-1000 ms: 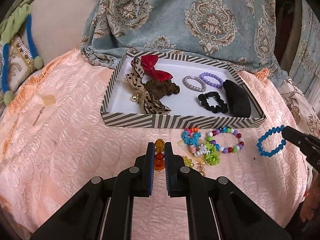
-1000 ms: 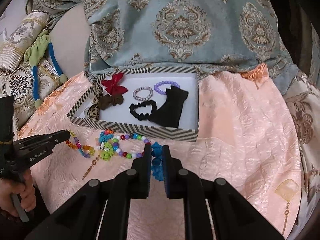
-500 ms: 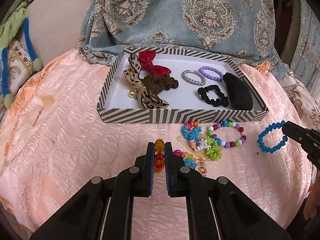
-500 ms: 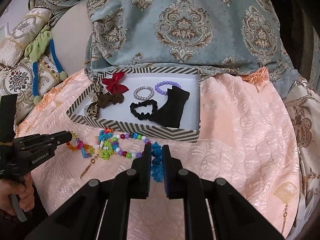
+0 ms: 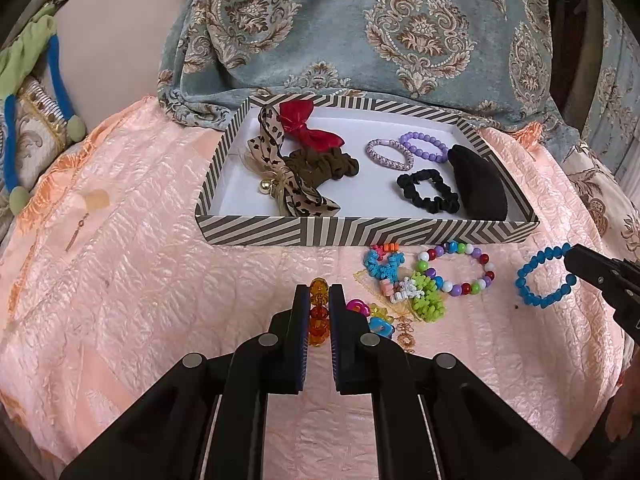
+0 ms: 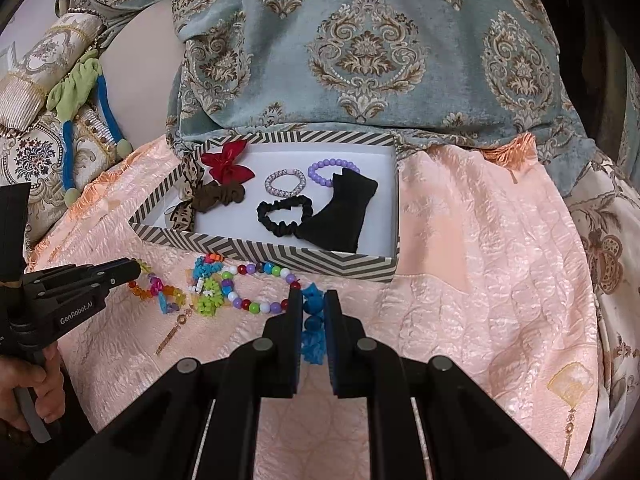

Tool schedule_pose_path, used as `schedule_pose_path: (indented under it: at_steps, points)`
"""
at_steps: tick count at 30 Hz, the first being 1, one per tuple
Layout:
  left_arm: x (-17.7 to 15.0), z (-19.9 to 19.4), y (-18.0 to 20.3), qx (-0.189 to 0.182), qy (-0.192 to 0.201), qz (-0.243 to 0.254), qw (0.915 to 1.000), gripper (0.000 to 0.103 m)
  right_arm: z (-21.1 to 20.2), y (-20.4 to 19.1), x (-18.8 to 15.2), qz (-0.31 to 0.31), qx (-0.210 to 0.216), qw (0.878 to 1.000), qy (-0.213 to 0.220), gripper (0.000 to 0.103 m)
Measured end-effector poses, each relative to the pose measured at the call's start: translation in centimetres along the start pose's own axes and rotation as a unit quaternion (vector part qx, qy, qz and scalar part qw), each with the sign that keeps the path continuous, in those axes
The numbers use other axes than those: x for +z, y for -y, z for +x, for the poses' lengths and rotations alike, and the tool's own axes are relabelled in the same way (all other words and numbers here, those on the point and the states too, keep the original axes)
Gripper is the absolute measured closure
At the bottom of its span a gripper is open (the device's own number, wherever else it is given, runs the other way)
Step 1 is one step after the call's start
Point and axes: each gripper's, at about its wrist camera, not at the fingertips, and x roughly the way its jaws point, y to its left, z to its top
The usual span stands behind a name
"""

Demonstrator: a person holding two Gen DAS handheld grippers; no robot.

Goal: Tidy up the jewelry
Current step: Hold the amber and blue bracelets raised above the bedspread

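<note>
My left gripper (image 5: 319, 300) is shut on a bracelet of amber and mixed bright beads (image 5: 319, 290), whose pink, blue and yellow end trails to the right on the peach bedspread. My right gripper (image 6: 313, 304) is shut on a blue bead bracelet (image 6: 312, 312); the left wrist view shows its loop (image 5: 536, 276) at that gripper's tip (image 5: 580, 260). Just beyond both stands a striped tray (image 5: 360, 236) holding bows, scrunchies, two lilac bracelets (image 5: 404, 150) and a black cloth. A multicolour bead bracelet (image 5: 456, 272) lies in front of the tray.
Turquoise and green bead pieces (image 5: 404, 284) and a small gold charm lie between the grippers on the bedspread. A grey-blue patterned cover (image 5: 360, 32) rises behind the tray. Cushions and a green-and-blue band (image 6: 80, 92) sit far left. A hand (image 6: 24, 396) holds the left gripper.
</note>
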Motion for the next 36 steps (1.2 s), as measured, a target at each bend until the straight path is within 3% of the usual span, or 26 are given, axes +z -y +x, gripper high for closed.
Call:
schedule_pose_path:
  at_steps: [36]
  points:
    - [-0.05, 0.04, -0.16, 0.001, 0.000, -0.001, 1.0000, 0.103, -0.29, -0.12, 0.02, -0.007, -0.006, 1.000, 0.006, 0.093]
